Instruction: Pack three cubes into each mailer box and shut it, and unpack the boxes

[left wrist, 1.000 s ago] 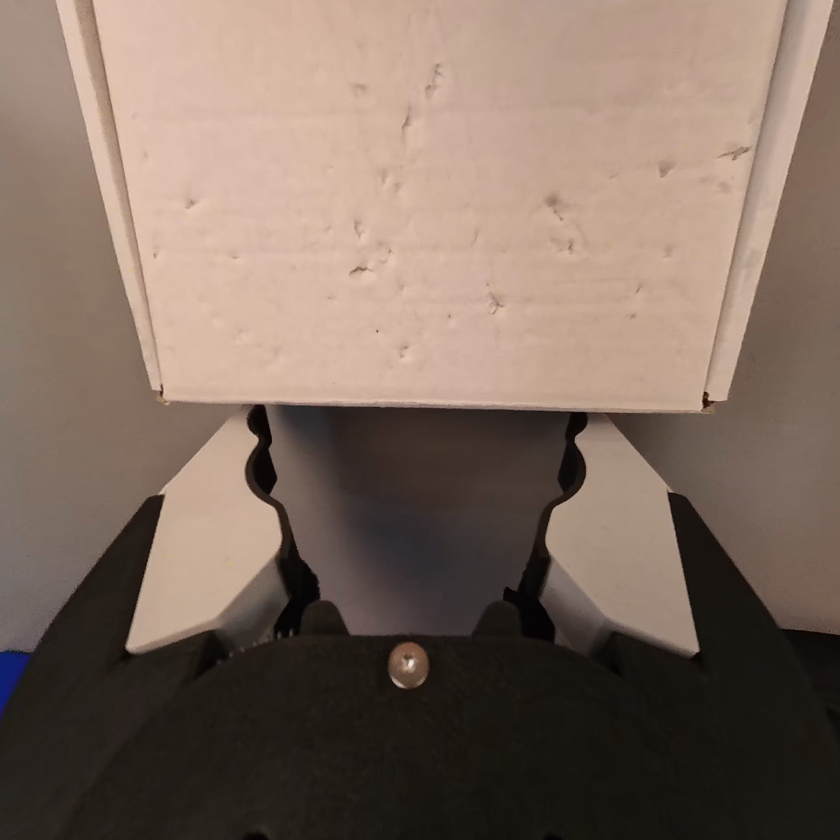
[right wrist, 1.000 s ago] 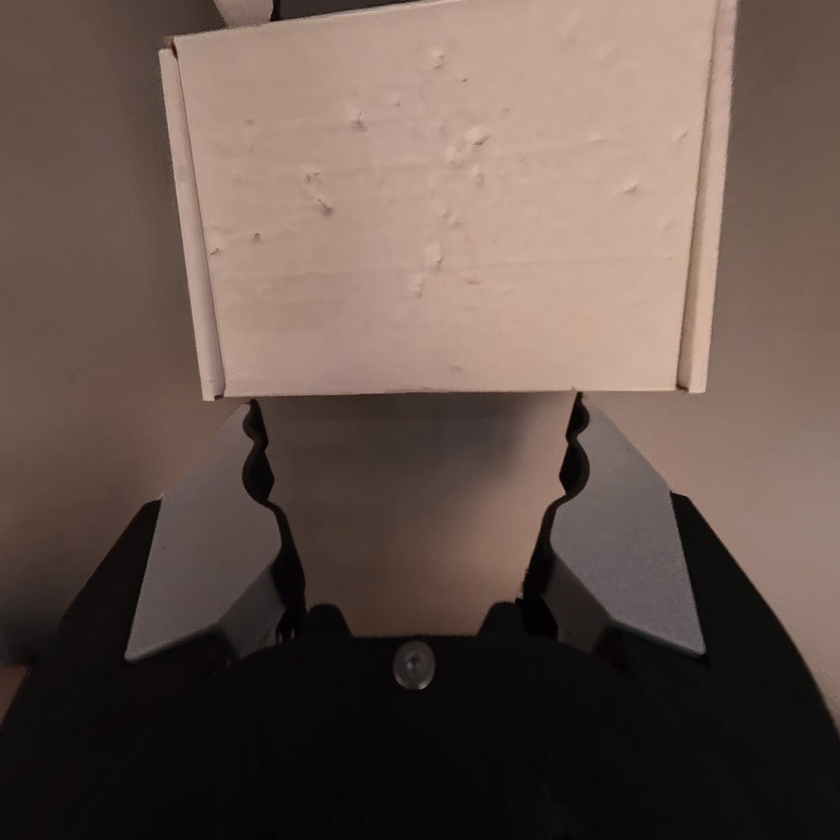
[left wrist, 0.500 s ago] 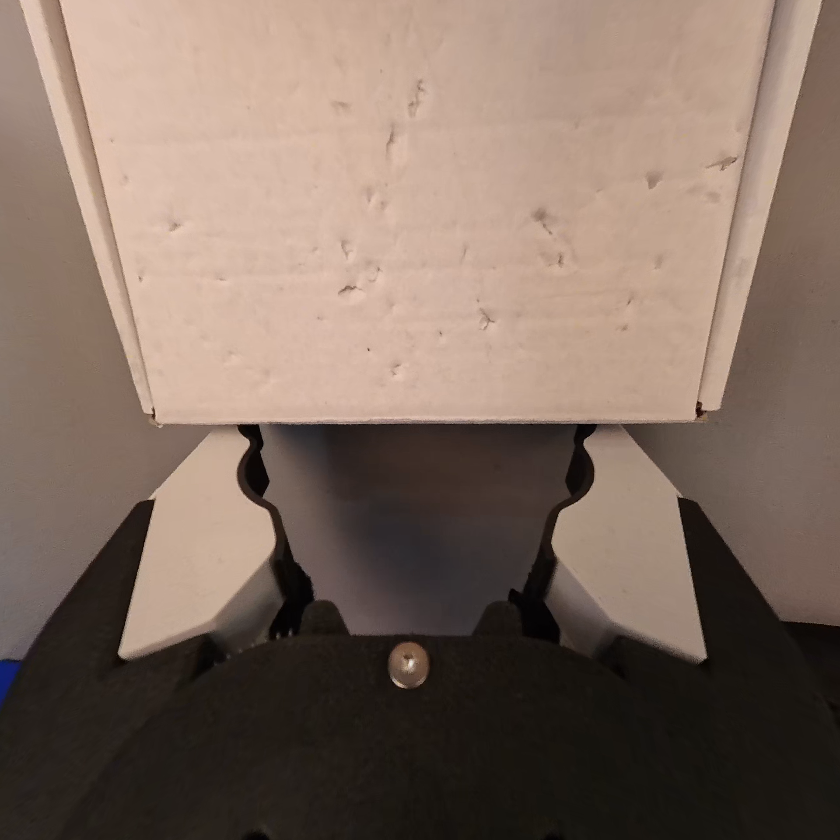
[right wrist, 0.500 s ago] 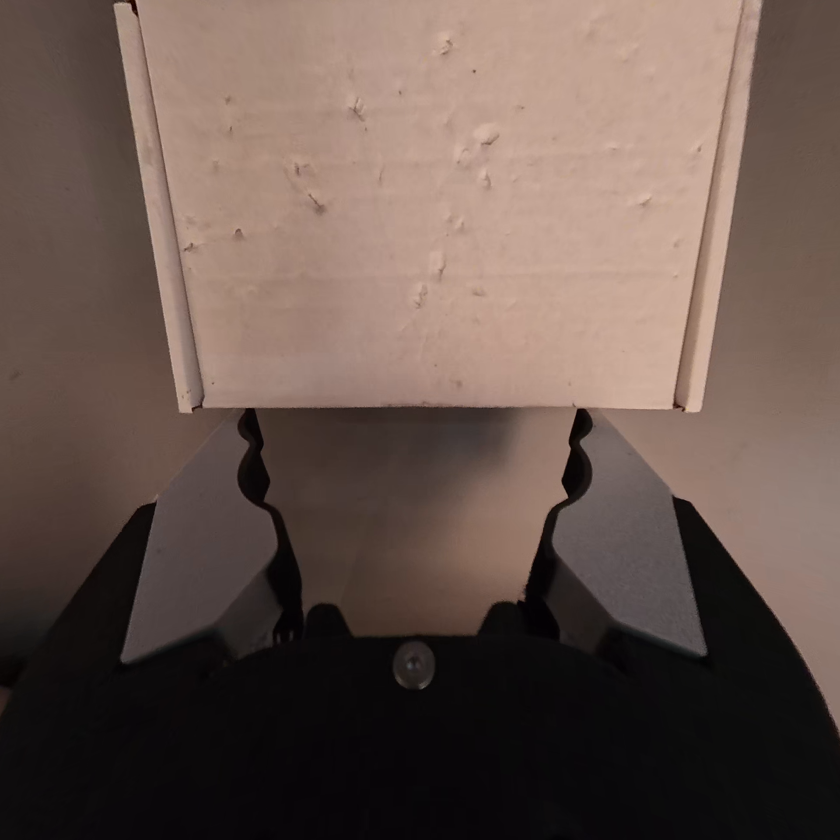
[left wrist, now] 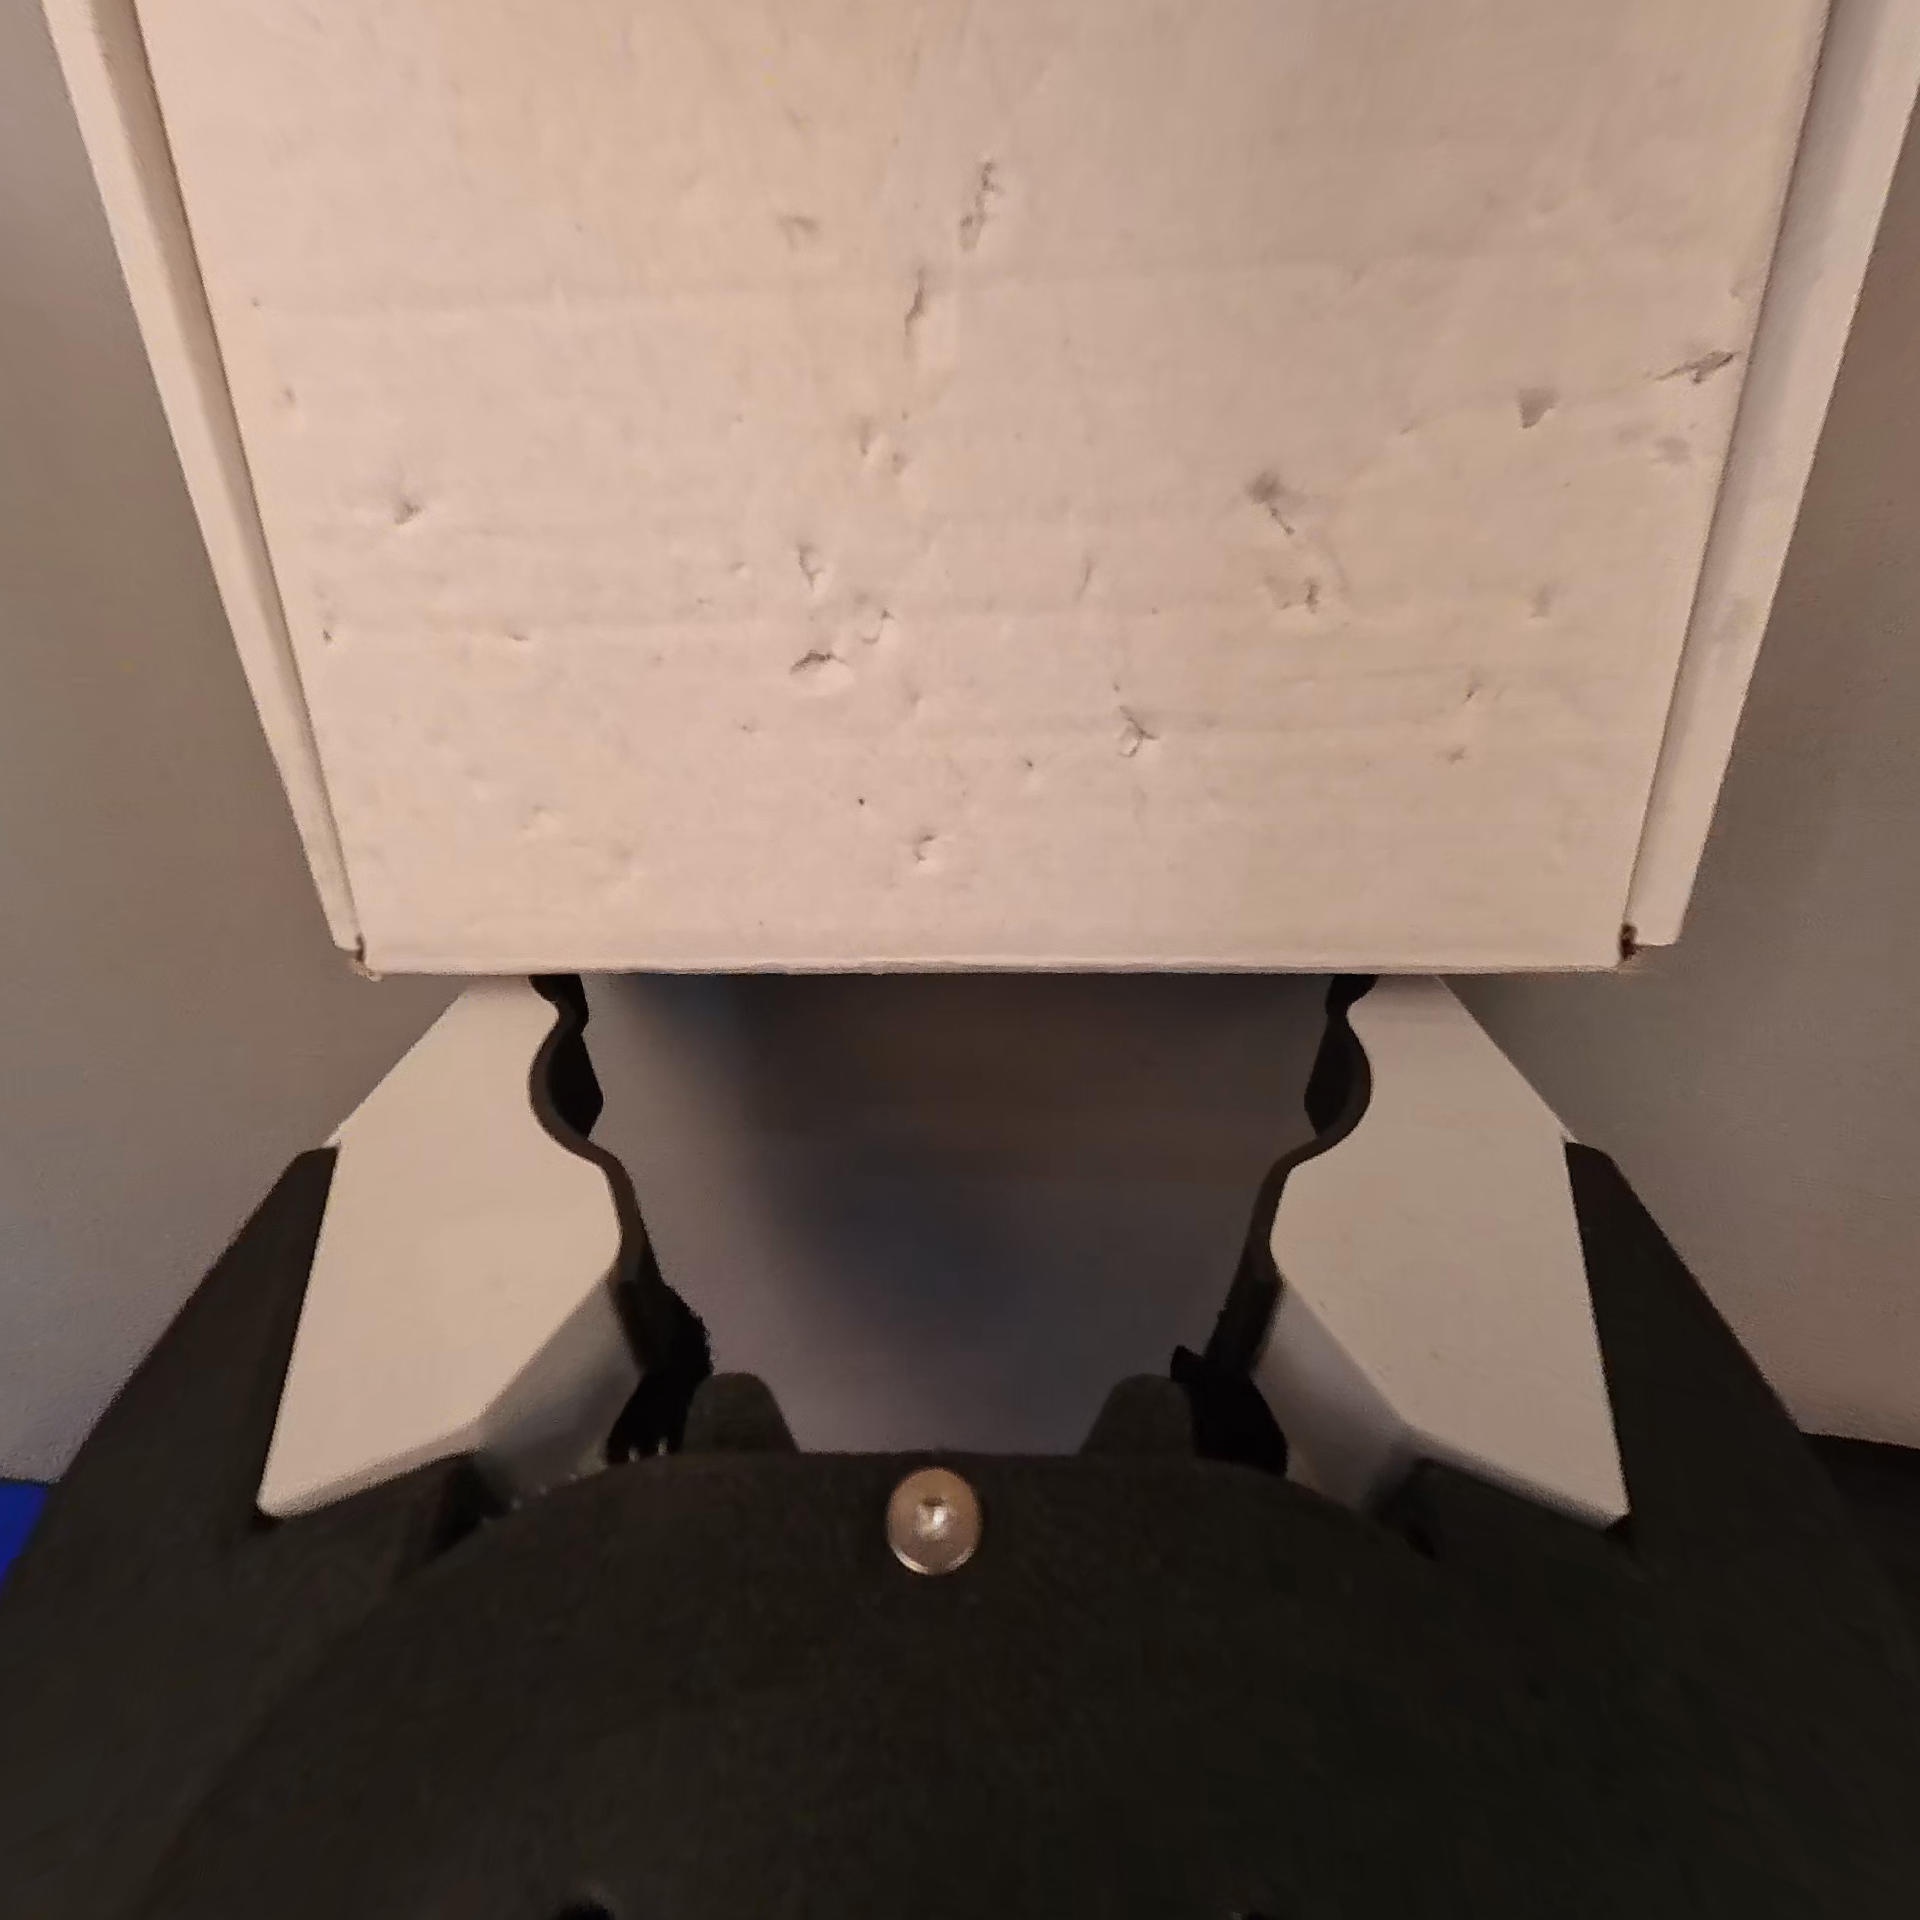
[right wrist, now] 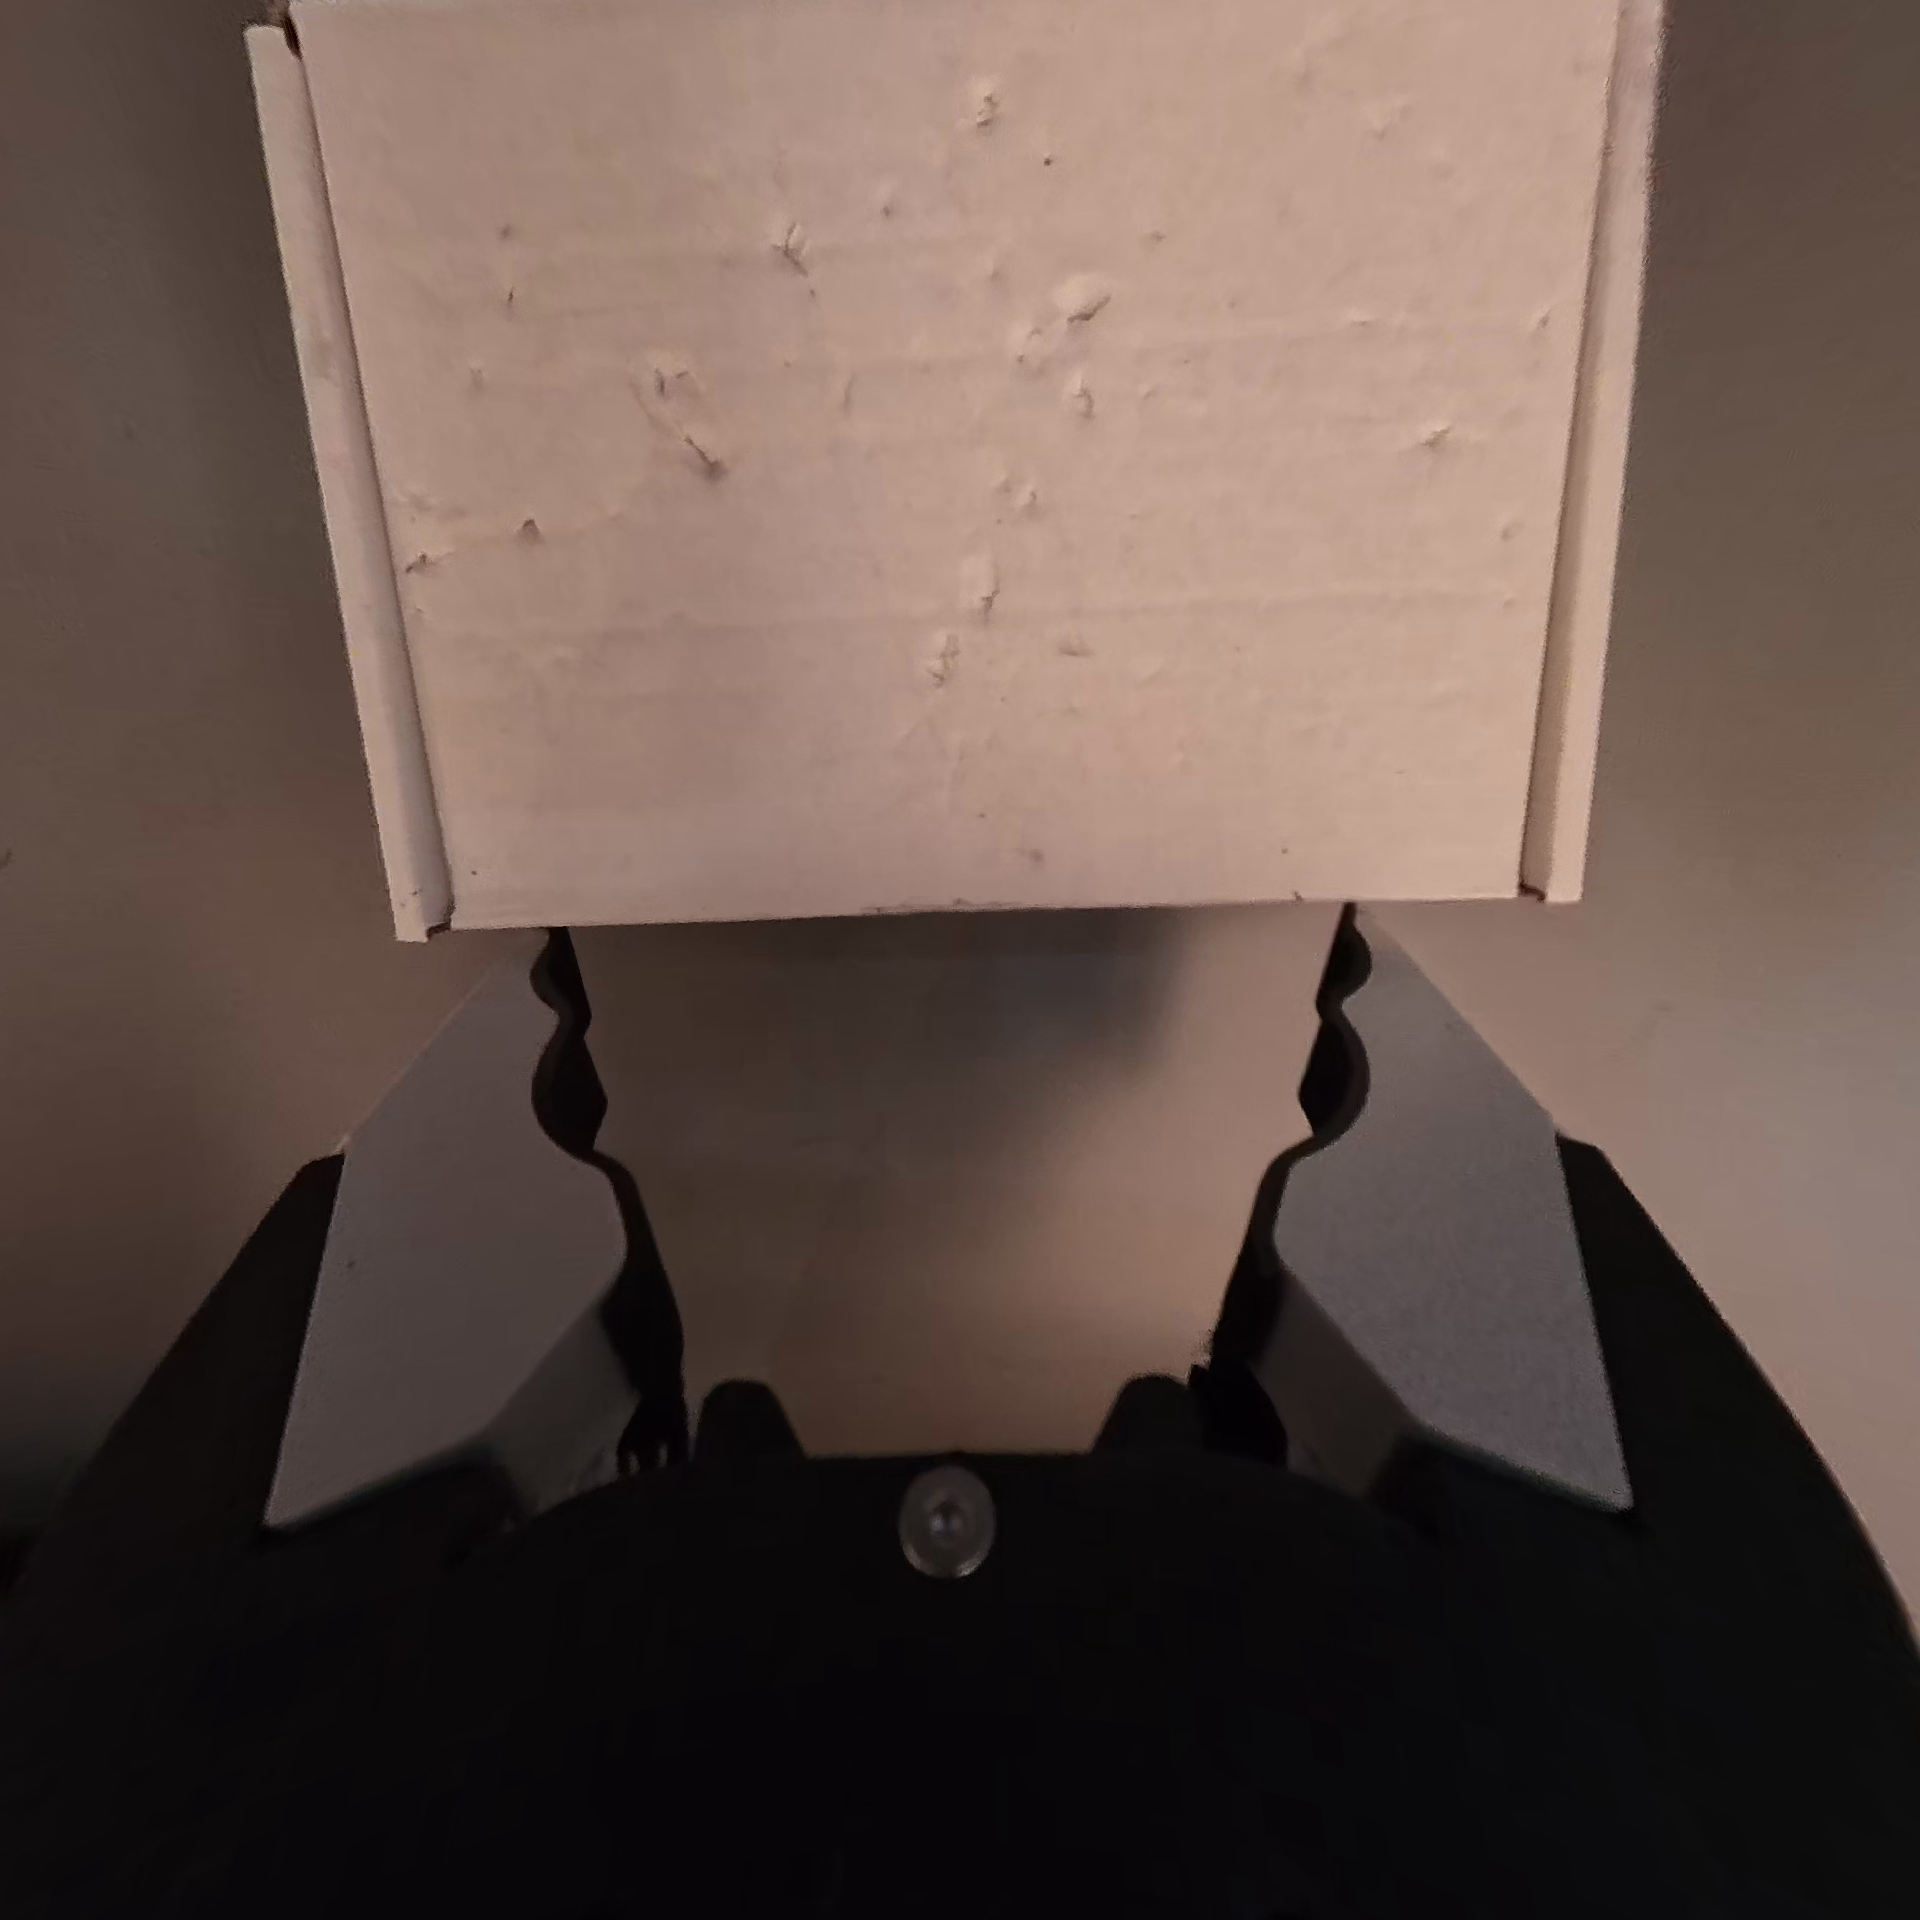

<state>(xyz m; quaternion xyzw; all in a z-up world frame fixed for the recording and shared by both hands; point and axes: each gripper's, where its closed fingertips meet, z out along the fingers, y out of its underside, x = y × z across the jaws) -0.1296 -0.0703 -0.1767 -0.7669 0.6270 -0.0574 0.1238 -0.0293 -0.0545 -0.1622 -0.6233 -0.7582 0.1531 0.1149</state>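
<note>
Two shut white boxes, one (left wrist: 997, 499) facing the spread-open left gripper (left wrist: 951, 987) and another (right wrist: 966, 499) facing the equally open right gripper (right wrist: 951, 935), look ready for unpacking, so each lid's front edge likely needs lifting next.

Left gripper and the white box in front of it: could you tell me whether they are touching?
Cannot tell: in the left wrist view the open gripper has its tips at the box edge, hiding any gap.
</note>
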